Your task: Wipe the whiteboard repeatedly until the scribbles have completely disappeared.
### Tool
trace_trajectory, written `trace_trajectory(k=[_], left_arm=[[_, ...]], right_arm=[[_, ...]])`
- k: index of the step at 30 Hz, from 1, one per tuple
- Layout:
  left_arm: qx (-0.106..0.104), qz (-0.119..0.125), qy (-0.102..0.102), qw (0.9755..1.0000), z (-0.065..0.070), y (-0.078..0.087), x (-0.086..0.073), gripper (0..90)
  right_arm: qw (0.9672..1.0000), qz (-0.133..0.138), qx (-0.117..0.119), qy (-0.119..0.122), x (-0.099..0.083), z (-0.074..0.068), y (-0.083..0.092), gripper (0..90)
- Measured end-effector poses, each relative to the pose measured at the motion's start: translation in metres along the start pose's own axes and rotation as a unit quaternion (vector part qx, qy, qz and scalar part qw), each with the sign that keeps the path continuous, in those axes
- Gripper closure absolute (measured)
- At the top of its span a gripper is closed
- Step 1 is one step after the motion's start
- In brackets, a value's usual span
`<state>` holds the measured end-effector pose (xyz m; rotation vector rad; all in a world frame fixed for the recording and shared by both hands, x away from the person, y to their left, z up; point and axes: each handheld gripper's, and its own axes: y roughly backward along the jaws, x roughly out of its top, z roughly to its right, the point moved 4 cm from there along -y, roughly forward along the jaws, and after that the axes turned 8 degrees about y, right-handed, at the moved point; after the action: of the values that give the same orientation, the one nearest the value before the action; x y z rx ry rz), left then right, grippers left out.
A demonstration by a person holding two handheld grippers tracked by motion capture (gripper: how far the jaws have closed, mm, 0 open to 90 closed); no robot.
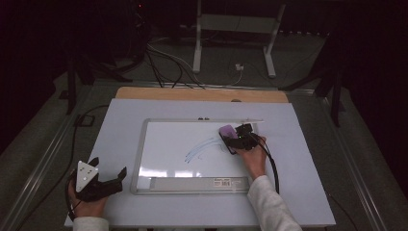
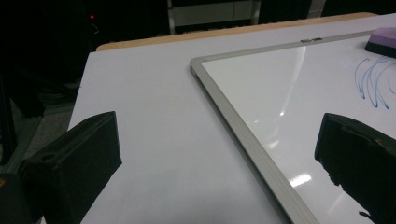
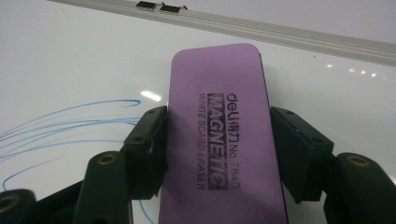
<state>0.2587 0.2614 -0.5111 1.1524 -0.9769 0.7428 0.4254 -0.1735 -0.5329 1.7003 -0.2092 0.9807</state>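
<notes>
A whiteboard (image 1: 173,154) with an aluminium frame lies flat on the table. Blue scribbles (image 1: 202,149) cross its middle. My right gripper (image 1: 230,136) is at the board's upper right, shut on a purple magnetic eraser (image 1: 226,129) that lies flat on the board. In the right gripper view both pads press the long sides of the eraser (image 3: 219,154), with the blue scribbles (image 3: 70,123) just left of it. My left gripper (image 1: 109,166) rests on the table left of the board, open and with nothing in it. In the left gripper view the eraser (image 2: 383,39) shows far off.
The table is covered by a white sheet (image 1: 120,125) with a wooden edge (image 1: 202,94) at the back. A grey tray strip (image 1: 192,183) runs along the board's near edge. Beyond the table, a white stand (image 1: 235,29) and cables (image 1: 168,62) occupy the dark floor.
</notes>
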Motion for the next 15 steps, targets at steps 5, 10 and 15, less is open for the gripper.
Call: trace_trajectory(k=[5,10,15], left_arm=[[0.000,0.000,-0.001,1.0000,0.001,0.000,0.000,1.1],[0.000,-0.001,-0.002,1.0000,0.001,0.000,0.000,1.1],[0.000,-0.001,-0.002,1.0000,0.001,0.000,0.000,1.1]], right_arm=[[1.0000,-0.002,-0.006,-0.002,0.000,-0.004,0.000,40.7],[0.9999,-0.002,0.010,0.013,0.000,-0.016,-0.001,40.7],[0.9995,-0.001,0.023,0.023,-0.001,-0.025,-0.001,40.8]])
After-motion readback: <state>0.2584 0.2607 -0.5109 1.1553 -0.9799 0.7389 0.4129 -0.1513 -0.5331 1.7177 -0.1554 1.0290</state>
